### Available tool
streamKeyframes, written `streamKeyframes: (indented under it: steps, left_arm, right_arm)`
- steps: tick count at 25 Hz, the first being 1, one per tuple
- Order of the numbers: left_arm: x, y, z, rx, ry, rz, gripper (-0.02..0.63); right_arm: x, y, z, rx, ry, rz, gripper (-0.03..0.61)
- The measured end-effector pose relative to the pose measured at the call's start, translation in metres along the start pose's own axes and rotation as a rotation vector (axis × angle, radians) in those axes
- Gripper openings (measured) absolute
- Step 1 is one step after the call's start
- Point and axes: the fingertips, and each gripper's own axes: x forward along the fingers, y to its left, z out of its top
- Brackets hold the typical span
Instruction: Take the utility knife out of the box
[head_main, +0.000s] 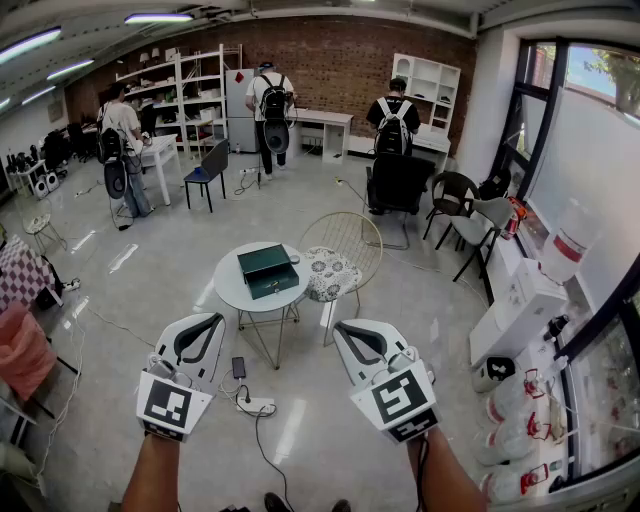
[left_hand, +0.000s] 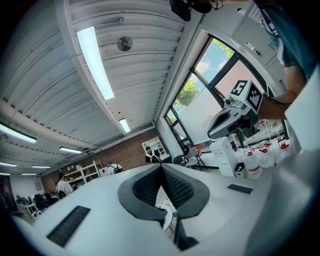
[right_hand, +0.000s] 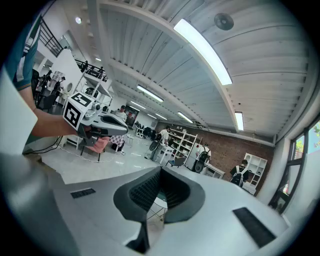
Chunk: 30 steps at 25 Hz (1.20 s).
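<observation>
head view has the left gripper (head_main: 213, 321) and the right gripper (head_main: 342, 328) held low and side by side, both with their jaws pressed together at the tips and nothing between them; each gripper's own view confirms this. the dark green box (head_main: 267, 270) lies shut on the small round table (head_main: 228, 288), well ahead of both grippers and roughly between their lines. the utility knife is not visible in any view, so i judge it sits inside under the lid.

the task looks not yet begun. first risk: the lid has to be lifted, and closed jaws cannot take it, so pushing at it would slide the box across the smooth top toward the rim. the table is light and thin-legged, so a hard press by one gripper could tip it. a wire chair (head_main: 345, 240) stands just right of the table, on the right gripper's side, and could snag that gripper. a power strip (head_main: 255, 405) and its cable lie on the floor between the grippers and the table, a trip hazard on the way in. the knife itself may slip if it is pinched near one end.
</observation>
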Motion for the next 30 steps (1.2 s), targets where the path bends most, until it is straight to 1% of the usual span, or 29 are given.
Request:
streamKeyframes:
  steps: [5,11,16,20,24,27,30]
  left_arm:
    - [0.001,0.005,-0.012,0.008,0.000,-0.002,0.018]
    - [-0.003,0.028,-0.019,0.003,-0.005,-0.006,0.018]
    - [-0.010,0.048,-0.033,0.006,-0.013,-0.015,0.018]
    - [-0.020,0.070,-0.043,0.007,-0.030,-0.022,0.018]
    - [-0.025,0.087,-0.052,0.005,-0.041,-0.033,0.018]
    - [-0.020,0.096,-0.062,0.004,-0.047,-0.038,0.018]
    - [-0.004,0.101,-0.072,-0.004,-0.041,-0.039,0.018]
  right_arm:
    - [0.011,0.006,-0.005,0.001,0.002,-0.002,0.037]
    - [0.029,0.014,0.009,0.015,-0.014,-0.009,0.038]
    - [0.049,0.027,0.016,0.023,-0.029,-0.024,0.038]
    - [0.069,0.040,0.028,0.002,-0.030,-0.046,0.038]
    - [0.086,0.050,0.039,-0.046,-0.052,-0.056,0.038]
    - [0.101,0.052,0.039,-0.060,-0.052,-0.056,0.038]
    - [0.118,0.043,0.033,-0.060,-0.048,-0.045,0.038]
